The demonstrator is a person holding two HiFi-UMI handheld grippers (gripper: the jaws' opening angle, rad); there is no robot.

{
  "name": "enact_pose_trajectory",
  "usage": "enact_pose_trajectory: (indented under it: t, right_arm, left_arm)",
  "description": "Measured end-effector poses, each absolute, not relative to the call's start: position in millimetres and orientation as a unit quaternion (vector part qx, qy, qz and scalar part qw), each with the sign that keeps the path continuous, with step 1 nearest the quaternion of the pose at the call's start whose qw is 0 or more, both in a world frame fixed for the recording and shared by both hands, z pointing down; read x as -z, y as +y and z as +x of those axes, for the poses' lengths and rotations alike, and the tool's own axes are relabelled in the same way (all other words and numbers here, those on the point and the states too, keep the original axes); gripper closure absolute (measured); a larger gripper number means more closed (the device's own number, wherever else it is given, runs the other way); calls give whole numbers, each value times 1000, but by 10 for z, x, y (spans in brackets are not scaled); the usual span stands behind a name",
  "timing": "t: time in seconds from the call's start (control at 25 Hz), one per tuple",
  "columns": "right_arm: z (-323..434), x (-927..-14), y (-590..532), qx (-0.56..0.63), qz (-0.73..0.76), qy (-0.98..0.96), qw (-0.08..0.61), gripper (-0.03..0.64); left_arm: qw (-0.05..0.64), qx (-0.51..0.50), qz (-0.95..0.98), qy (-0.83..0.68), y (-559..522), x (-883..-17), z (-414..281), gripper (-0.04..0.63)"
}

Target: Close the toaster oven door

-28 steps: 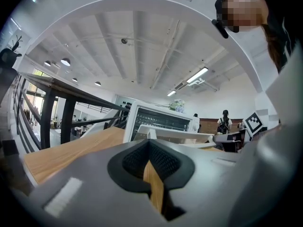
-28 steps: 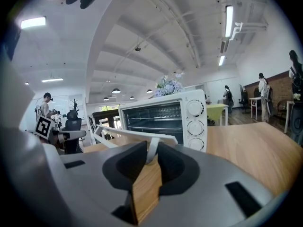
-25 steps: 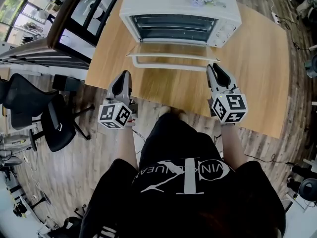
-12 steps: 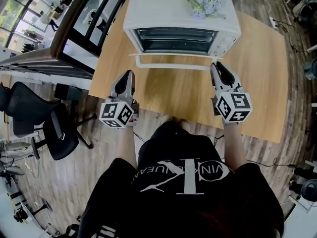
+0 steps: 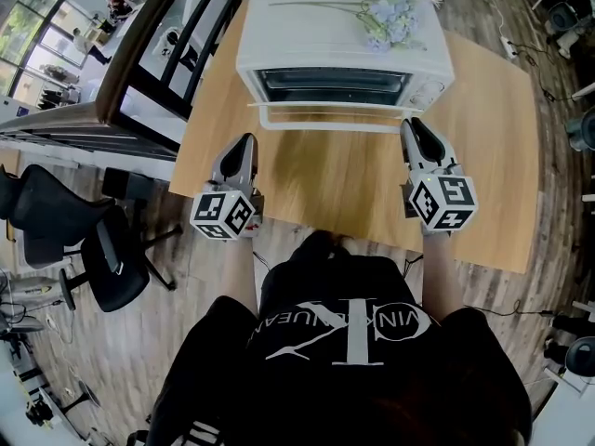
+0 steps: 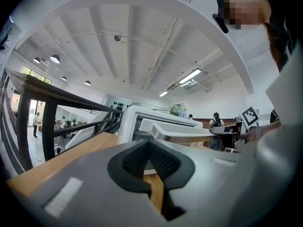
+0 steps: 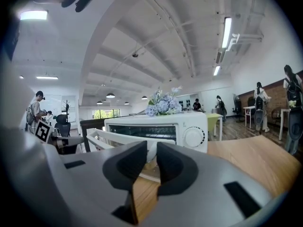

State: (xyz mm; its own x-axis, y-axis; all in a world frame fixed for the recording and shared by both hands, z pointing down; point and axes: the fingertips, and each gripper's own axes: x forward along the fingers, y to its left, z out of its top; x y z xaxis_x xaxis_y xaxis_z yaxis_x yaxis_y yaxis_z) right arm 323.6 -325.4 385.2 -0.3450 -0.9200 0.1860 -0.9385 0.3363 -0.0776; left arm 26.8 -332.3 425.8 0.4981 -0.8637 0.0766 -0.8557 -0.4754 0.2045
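Note:
A white toaster oven (image 5: 344,40) stands at the far side of the wooden table (image 5: 483,119). Its glass door (image 5: 325,110) hangs open toward me, and the white handle bar (image 5: 325,124) runs along its front edge. My right gripper (image 5: 411,125) sits just off the door's right end, its jaws a narrow slit apart and holding nothing. In the right gripper view the oven (image 7: 189,126) and the door (image 7: 111,138) lie close ahead of that gripper (image 7: 151,148). My left gripper (image 5: 244,142) is shut and empty, below and left of the door's left corner. The left gripper view shows the door (image 6: 182,132) beyond that gripper's tips (image 6: 149,143).
A sprig of pale blue flowers (image 5: 386,12) lies on the oven's top. A black railing (image 5: 139,54) runs along the table's left side. A black office chair (image 5: 102,240) stands on the floor at lower left. The table's front edge is right before my body.
Both grippers have edged forward toward the oven. The right one now sits by the door's right end. The open door looks shorter in the head view than a second ago.

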Motion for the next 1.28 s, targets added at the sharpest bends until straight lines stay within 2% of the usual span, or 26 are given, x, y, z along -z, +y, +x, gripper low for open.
enact_pose_trajectory:
  t: [1.28]
  right_arm:
    - [3307,-3629,-3782,-65,582,-809,45,574]
  left_arm:
    - [99,14,858,-504,-3618,-4204,207,597]
